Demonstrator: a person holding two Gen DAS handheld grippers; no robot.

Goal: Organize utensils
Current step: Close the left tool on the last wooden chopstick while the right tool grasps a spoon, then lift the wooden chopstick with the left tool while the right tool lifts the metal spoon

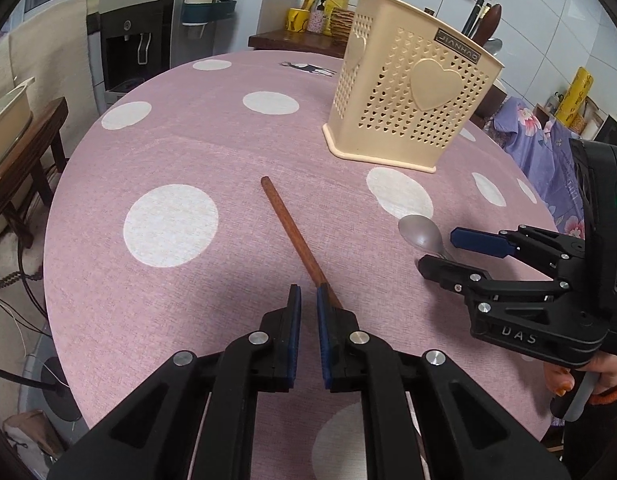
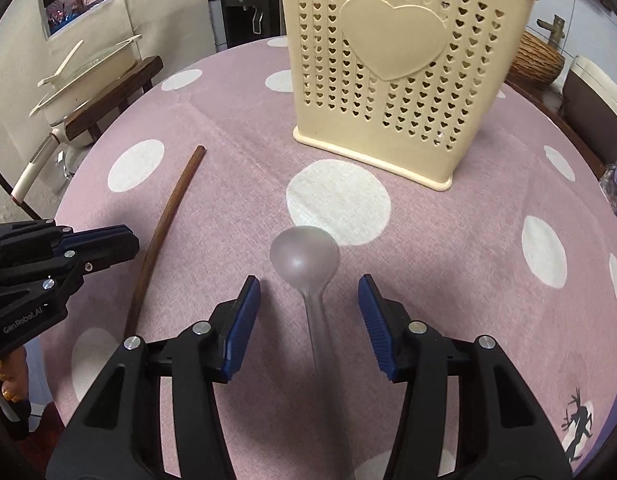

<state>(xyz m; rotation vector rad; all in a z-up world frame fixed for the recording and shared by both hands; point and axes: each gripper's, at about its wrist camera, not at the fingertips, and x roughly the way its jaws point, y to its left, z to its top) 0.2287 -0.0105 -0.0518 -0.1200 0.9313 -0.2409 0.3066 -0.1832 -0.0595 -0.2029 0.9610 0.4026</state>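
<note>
- Progress, left wrist view: the cream utensil holder [image 1: 408, 96] stands upright on the pink dotted tablecloth [image 1: 188, 152]. Dark handles show above its far rim, so some utensils appear already stowed.
- The wooden utensil [image 1: 294, 236] lies flat on the cloth, well apart from the holder. Its near end passes beside the outer face of the right-hand finger of the left gripper [image 1: 307, 300], not between the pads.
- The left gripper's jaws stand nearly closed, with a narrow gap and nothing held.
- The right gripper [image 1: 444, 246] sits over the metal spoon [image 1: 422, 234], jaws apart.
- Right wrist view: the metal spoon [image 2: 306, 264] lies flat, bowl toward the utensil holder [image 2: 392, 64], with its handle running between the spread fingers of the right gripper [image 2: 308, 300]. The pads do not touch it.
- The wooden utensil [image 2: 164, 232] lies to the left, near the left gripper [image 2: 108, 244].
- Remaining work, as judged: both loose utensils are ungrasped; each needs gripping, lifting and placing in the holder.
</note>
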